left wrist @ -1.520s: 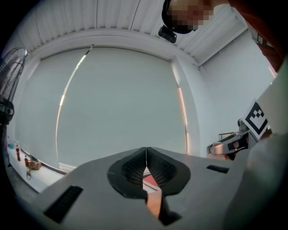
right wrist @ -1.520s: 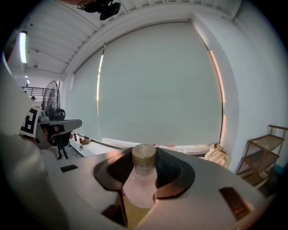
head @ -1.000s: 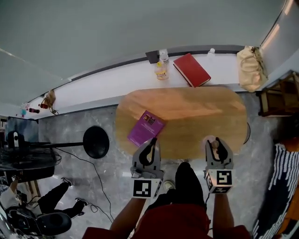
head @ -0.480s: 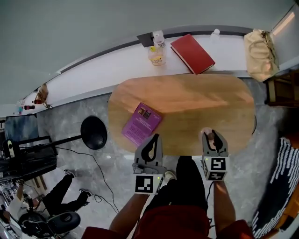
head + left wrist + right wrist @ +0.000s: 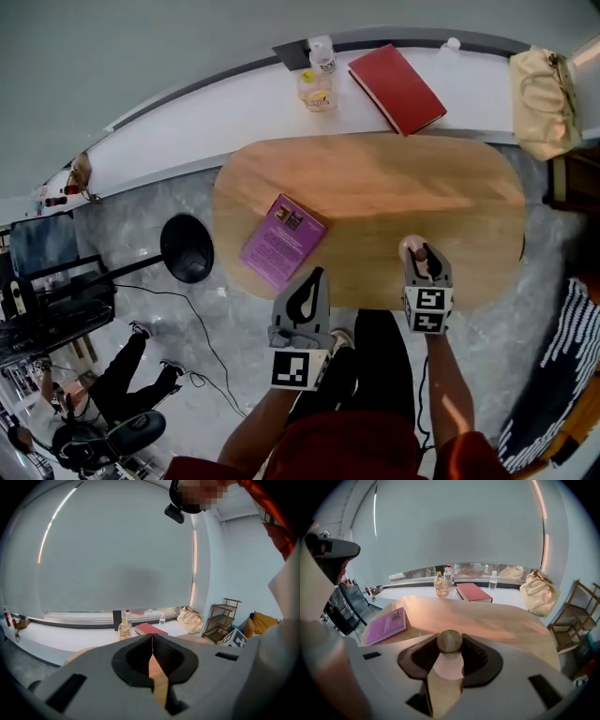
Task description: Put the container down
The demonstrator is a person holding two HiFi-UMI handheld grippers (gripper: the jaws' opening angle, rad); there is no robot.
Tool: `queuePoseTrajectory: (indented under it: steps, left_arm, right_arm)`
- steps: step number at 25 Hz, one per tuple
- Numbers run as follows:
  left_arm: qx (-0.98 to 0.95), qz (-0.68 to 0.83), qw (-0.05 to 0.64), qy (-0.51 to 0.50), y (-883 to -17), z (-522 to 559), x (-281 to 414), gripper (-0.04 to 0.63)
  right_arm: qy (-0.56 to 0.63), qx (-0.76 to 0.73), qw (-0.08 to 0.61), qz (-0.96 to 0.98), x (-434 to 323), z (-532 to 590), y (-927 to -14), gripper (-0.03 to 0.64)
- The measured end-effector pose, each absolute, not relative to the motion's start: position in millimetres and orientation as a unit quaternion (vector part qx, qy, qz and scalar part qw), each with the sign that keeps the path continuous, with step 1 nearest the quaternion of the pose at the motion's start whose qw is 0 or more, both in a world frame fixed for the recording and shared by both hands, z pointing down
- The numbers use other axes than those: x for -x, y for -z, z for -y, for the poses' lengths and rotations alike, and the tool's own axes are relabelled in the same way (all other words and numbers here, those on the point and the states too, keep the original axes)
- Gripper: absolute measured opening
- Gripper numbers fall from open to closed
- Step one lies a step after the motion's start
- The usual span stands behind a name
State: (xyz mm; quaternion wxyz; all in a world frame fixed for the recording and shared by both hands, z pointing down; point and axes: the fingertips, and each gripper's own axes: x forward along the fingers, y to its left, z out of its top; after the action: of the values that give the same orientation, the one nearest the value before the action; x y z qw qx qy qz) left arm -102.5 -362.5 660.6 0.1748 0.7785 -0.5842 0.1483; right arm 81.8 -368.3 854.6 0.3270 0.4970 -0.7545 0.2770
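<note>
A small container with a pale pink body and a dull gold lid stands upright between the pads of my right gripper, which is shut on it. In the head view the container and right gripper sit over the near edge of the oval wooden table. Whether the container's base touches the tabletop is hidden. My left gripper hovers at the table's near edge beside a purple book. Its jaws meet with nothing between them.
On the white ledge behind the table lie a red book, two bottles and a beige bag. A black round stand base sits on the floor to the left. A wooden shelf stands at the right.
My right gripper has moved forward with the container, from just off the table's near edge to over it. The left gripper has barely shifted.
</note>
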Motion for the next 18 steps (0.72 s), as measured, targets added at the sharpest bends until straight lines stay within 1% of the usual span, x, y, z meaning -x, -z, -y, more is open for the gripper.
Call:
queuePoseTrajectory:
  steps: [9,18]
  left_arm:
    - [-0.769,0.590,0.186,-0.161,-677.2,363.8,101.7,0.009]
    - [-0.768,0.583,0.191,-0.183,-687.7,356.3,90.8,0.009]
  right_arm:
    - [-0.278,-0.493,0.348,0.748,-86.0,389.7,-896.0,0.138]
    - [-0.259,-0.480,0.363,0.756,-85.8,383.8,-910.5,0.140]
